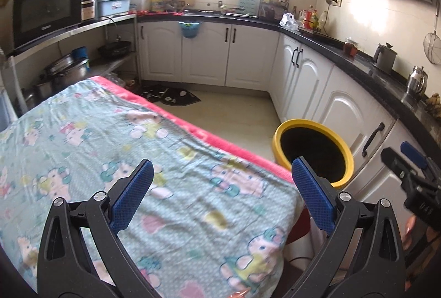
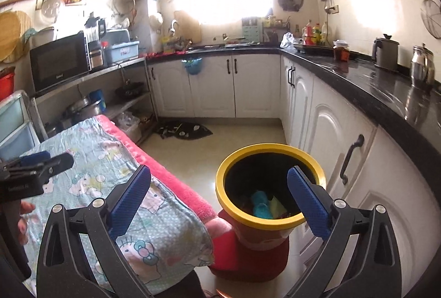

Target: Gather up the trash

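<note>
A yellow-rimmed round bin (image 2: 271, 223) stands on the floor beside the table's near right corner; it also shows in the left wrist view (image 1: 312, 129). Inside lie blue trash (image 2: 260, 204) and a yellow-green piece (image 2: 277, 204). My right gripper (image 2: 220, 187) is open and empty, hovering above the bin's left rim and the table corner. My left gripper (image 1: 222, 182) is open and empty above the table, which is covered by a light blue cartoon-print cloth (image 1: 110, 149). Each gripper shows at the edge of the other's view.
White cabinets (image 2: 344, 138) under a black countertop (image 2: 372, 85) run along the right and back. A steel shelf with a microwave (image 1: 45, 11) and pots stands on the left. A dark mat (image 2: 187, 131) lies on the tiled floor.
</note>
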`<state>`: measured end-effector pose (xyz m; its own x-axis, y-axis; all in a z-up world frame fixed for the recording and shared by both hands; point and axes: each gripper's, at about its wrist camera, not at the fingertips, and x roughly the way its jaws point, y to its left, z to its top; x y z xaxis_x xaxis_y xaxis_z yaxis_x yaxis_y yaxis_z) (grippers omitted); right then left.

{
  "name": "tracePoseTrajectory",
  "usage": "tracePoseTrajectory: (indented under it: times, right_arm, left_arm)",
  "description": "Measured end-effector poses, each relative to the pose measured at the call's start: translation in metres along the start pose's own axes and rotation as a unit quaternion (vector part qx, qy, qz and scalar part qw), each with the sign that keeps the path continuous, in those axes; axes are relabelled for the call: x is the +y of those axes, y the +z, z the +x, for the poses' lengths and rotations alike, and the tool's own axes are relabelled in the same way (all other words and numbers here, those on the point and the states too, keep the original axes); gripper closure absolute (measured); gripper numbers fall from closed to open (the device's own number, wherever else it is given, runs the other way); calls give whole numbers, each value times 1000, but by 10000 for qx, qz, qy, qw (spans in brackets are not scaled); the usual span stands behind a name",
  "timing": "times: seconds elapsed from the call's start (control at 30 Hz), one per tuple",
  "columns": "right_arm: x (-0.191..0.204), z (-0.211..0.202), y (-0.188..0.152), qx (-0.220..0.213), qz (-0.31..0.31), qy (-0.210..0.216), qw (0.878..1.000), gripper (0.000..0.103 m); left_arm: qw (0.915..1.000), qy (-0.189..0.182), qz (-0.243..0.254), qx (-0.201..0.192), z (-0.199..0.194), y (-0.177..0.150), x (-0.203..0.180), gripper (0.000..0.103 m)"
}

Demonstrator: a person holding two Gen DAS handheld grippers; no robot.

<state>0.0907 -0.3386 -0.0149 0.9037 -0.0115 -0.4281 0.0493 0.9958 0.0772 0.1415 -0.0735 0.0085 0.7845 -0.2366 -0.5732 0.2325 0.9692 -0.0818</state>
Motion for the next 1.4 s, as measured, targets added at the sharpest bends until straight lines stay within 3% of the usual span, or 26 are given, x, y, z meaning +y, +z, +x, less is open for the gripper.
tracePoseTrajectory:
  times: [0.23,0.57,1.4]
  right_arm:
    - [15,-27,-32,-632,-122,-254,9976,6]
    - [34,-56,-67,-1237,-463,-228,9910,6]
    - [37,-52,-72,-1148,-471,-197,9921,6]
  left_arm:
    - [9995,222,-61,-223,-18,-31,8,11]
    - [9976,111,-102,-672,-35,-59,7,11]
    - [9962,214,-40,-847,-44,-62,-1,11]
